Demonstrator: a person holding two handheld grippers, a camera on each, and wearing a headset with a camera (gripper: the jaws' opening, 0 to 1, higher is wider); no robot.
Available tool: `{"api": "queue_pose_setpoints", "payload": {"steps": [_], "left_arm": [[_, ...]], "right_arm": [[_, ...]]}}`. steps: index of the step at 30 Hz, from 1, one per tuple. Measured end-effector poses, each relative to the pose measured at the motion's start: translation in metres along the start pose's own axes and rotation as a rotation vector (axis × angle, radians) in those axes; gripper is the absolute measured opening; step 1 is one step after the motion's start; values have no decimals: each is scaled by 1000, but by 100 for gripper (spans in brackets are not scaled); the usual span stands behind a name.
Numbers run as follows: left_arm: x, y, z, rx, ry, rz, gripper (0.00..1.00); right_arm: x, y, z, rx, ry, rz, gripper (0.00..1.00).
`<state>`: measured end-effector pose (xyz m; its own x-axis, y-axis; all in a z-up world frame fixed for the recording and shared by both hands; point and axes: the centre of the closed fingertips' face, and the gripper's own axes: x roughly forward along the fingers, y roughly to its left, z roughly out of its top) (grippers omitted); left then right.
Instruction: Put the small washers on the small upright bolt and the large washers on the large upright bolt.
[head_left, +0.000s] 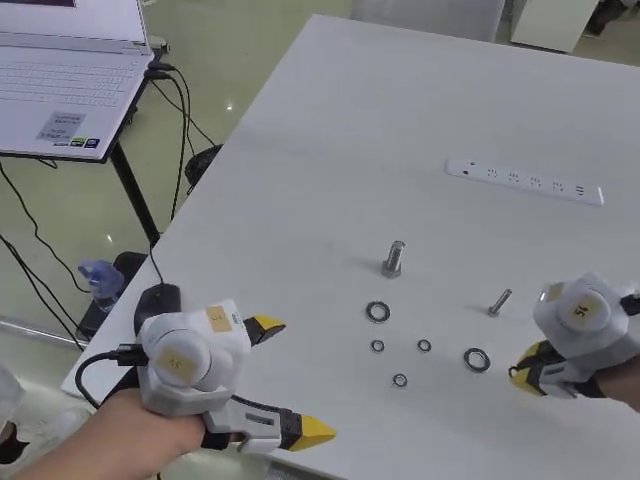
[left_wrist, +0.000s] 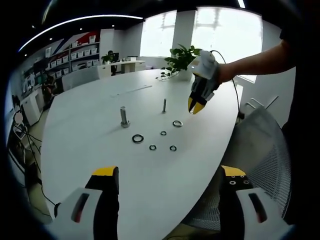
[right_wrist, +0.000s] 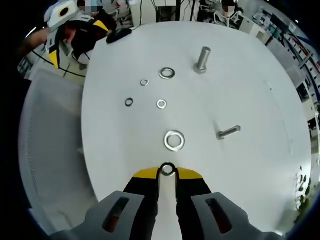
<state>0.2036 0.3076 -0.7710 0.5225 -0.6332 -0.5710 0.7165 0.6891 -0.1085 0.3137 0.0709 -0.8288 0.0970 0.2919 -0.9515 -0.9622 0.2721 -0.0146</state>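
Right gripper (right_wrist: 168, 176): jaws nearly together, pinching what looks like a small washer (right_wrist: 168, 169) at the tips. The ring is tiny, so I hold that loosely.
Left gripper (head_left: 290, 378): jaws wide and empty, low over the near edge of the table (head_left: 400, 120), well apart from the parts.
Small upright bolt (head_left: 499, 302): stands just beyond the right gripper, right of the loose rings.
Large upright bolt (head_left: 393, 258): farther in. One large washer (head_left: 378, 312) lies near its foot, and a second large washer (head_left: 477, 359) lies just beside the right gripper.
Loose small washers (head_left: 400, 380): three lie flat between the two large ones.
Step in hand: probably carrying the held ring to the small bolt.
Doing it well: keep the ring level and centre its hole over the bolt tip. Lower it onto the thread before opening the jaws. Do not nudge the bolt, which looks easy to tip.
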Motion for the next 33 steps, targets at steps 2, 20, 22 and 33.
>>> {"api": "queue_pose_setpoints", "payload": {"steps": [2,20,22,33], "left_arm": [[1,2,0,5,2,3,83],[4,6,1,10,16,-1,82],[4,7,0,8,17,2,82],[4,8,-4,8,30,4,81]], "right_arm": [[-4,-8,1,2,-1,-7,12],[-23,-47,31,10,-18,-30,12],[-24,-54,34,5,-17,-40,12],[-21,-75,49,-11,-28,-57,12]]}}
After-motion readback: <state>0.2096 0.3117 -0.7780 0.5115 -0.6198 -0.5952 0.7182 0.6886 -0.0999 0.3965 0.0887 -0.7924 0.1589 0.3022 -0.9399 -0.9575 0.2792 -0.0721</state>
